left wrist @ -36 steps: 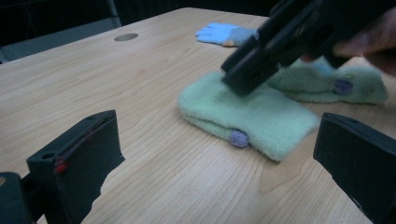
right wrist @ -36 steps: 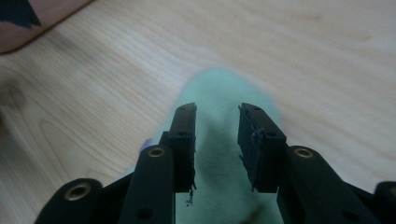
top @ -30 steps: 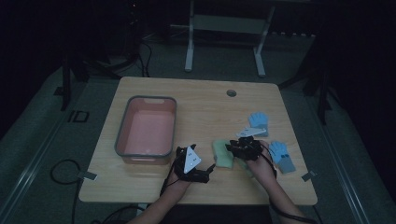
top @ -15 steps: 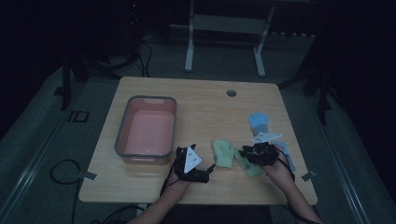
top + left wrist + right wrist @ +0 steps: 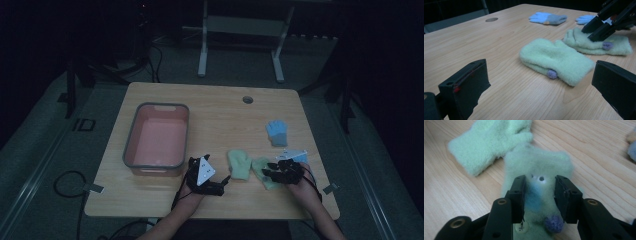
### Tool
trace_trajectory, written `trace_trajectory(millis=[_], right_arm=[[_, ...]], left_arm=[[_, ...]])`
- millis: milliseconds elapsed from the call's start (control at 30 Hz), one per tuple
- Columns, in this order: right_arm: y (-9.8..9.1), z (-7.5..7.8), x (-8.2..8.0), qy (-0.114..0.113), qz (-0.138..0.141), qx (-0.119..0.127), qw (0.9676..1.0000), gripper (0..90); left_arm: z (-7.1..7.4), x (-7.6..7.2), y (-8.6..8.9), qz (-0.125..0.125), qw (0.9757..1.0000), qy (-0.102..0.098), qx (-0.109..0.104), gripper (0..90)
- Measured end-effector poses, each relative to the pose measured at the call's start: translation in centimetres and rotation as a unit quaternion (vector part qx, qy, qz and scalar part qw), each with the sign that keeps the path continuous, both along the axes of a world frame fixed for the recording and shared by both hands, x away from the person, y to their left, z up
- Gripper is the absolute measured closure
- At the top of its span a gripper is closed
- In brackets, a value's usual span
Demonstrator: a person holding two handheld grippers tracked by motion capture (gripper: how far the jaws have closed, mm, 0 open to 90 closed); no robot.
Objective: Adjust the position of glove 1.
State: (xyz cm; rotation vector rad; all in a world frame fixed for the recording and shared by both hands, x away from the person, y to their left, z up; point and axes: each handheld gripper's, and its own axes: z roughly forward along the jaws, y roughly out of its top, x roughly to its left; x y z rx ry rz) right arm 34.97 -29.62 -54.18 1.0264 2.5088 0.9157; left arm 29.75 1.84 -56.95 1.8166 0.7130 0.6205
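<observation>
Across the middle of the high view: a pale wooden tabletop [image 5: 220, 115] with a small round hole near its far edge, dark floor all around.
Bin: a grey-rimmed tub with a pink inside [image 5: 131, 146] stands on the left half of the tabletop.
Forearms: two come in from the bottom edge of the high view, each hand holding a black tool.
Left tool [image 5: 216, 186]: sits low and centre in the high view, just right of the bin's near corner. In its own view the jaws stand wide apart with nothing between them, pointing at the first green mitten.
Right tool [image 5: 267, 170]: low and right of centre in the high view, over the second green mitten. Its jaws have just been opening; in its own view they straddle the mitten's fleece with a gap on each side, not pinching it.
First green mitten [image 5: 239, 164]: lies flat at lower centre, between the two tools, with a purple bobble at its cuff.
Second green mitten [image 5: 537, 167]: lies just right of the first, touching it, under the right tool.
Blue glove [image 5: 277, 132]: lies flat, right of centre, well apart from the mittens.
Second blue glove [image 5: 585, 19]: seen at the upper right of the left tool's view, beyond the right tool.
</observation>
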Motion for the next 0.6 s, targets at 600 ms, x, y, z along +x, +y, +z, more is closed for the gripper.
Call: trace_trajectory(millis=[600], right_arm=[[0.3,4.7,-1.3,-0.04,-0.138,0.05,0.9883,87.2]], left_arm=[[0.0,0.0,-0.1,0.0,1.0,-0.001,0.002,1.1]])
